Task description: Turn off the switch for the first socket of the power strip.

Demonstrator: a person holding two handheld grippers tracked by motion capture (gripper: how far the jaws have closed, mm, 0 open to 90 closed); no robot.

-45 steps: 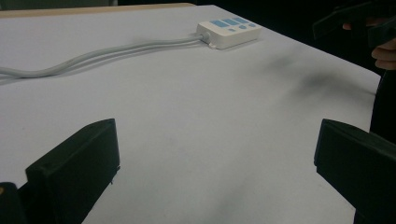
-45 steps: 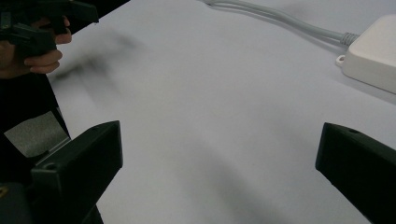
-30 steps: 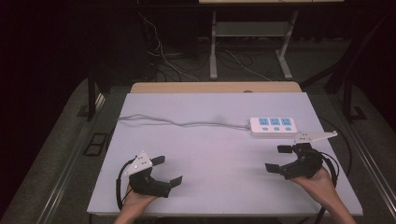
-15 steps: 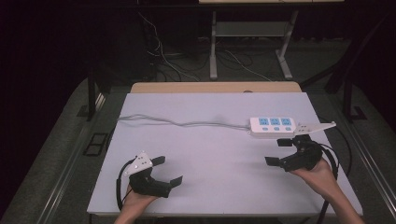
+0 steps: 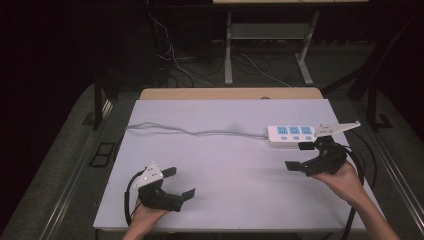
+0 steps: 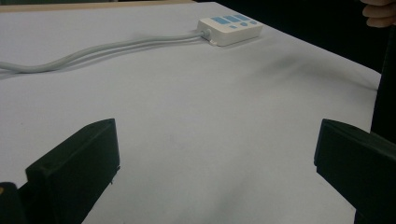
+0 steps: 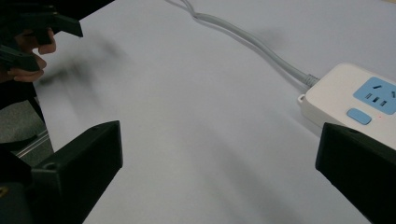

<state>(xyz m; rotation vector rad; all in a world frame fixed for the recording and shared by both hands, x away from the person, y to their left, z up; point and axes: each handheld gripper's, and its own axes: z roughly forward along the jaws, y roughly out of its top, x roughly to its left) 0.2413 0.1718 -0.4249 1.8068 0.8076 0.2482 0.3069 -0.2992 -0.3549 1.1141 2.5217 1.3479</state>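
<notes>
A white power strip [image 5: 291,133] with blue sockets lies at the right of the pale table [image 5: 225,165]; its grey cable [image 5: 195,131] runs left across the top. The strip [image 6: 229,29] appears far off in the left gripper view, and close at the right in the right gripper view [image 7: 359,100]. My right gripper [image 5: 299,155] hovers open just in front of the strip, nothing between its jaws. My left gripper [image 5: 178,182] rests open near the front left edge, holding nothing.
The cable [image 6: 102,49] snakes toward the table's left edge. Beyond the table stand a wooden board [image 5: 230,93], metal desk legs [image 5: 228,47] and floor cables. The other hand and gripper [image 7: 28,37] show at the upper left of the right gripper view.
My right gripper has risen and moved slightly toward the power strip, its grey plate tilting up. The left gripper has stayed put.
</notes>
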